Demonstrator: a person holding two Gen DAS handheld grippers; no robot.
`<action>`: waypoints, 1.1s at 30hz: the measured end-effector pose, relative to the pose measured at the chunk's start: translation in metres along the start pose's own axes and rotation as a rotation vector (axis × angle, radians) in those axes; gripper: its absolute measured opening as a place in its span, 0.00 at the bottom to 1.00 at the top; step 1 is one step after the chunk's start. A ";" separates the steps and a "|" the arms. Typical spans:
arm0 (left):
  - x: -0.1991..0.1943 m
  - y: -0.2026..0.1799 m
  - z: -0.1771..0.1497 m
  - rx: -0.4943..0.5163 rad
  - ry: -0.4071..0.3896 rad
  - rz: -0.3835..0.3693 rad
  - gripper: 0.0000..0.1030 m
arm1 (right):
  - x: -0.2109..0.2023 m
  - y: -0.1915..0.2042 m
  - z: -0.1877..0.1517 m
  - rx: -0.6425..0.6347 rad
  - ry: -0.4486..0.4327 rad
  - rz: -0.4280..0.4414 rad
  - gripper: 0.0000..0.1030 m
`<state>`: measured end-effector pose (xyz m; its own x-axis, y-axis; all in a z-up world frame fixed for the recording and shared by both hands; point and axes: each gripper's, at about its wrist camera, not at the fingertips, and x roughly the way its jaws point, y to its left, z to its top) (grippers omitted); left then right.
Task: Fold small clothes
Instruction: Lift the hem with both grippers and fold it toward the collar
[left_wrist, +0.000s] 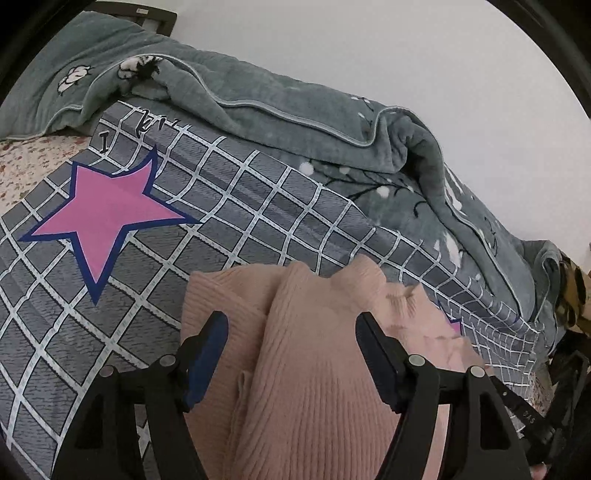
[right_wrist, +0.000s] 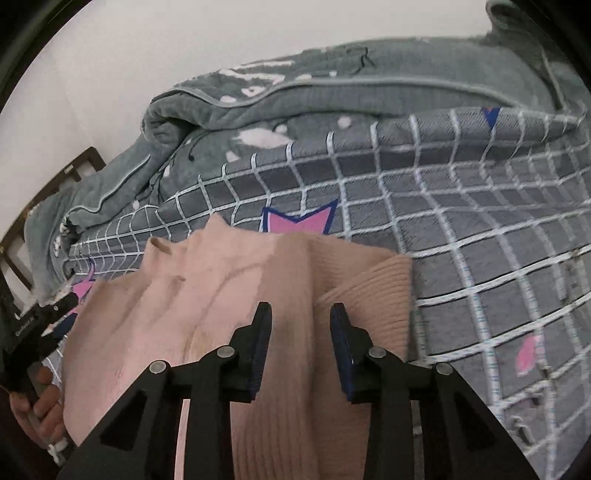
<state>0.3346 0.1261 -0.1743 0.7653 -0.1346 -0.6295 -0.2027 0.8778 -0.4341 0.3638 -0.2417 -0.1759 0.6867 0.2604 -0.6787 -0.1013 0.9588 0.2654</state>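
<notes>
A pink ribbed knit sweater (left_wrist: 314, 369) lies on a grey checked bedsheet (left_wrist: 221, 206) printed with pink stars. My left gripper (left_wrist: 291, 328) is open, its jaws wide apart over the sweater's folded ridge. In the right wrist view the same sweater (right_wrist: 207, 295) lies partly folded, one sleeve laid across near the right edge. My right gripper (right_wrist: 301, 317) is open, its jaws on either side of a raised fold of the knit. The left gripper and the hand holding it also show at the left edge (right_wrist: 55, 314).
A bunched grey-green fleece blanket (left_wrist: 258, 107) lies along the far side of the bed against a white wall. A floral sheet (left_wrist: 26, 162) shows at the left. A dark wooden bed frame (right_wrist: 48, 192) stands at the left of the right wrist view.
</notes>
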 end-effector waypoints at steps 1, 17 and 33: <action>0.000 0.001 0.000 -0.002 0.005 -0.005 0.68 | -0.007 0.001 0.000 -0.015 -0.012 -0.012 0.38; -0.059 0.036 -0.042 0.023 0.056 -0.023 0.73 | -0.075 -0.004 -0.071 0.063 -0.005 0.025 0.61; -0.076 0.045 -0.085 0.060 0.103 -0.061 0.73 | -0.073 0.006 -0.102 -0.009 0.059 -0.006 0.61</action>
<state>0.2156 0.1364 -0.2011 0.7078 -0.2320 -0.6672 -0.1187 0.8920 -0.4361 0.2399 -0.2436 -0.1950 0.6440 0.2605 -0.7193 -0.1036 0.9613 0.2554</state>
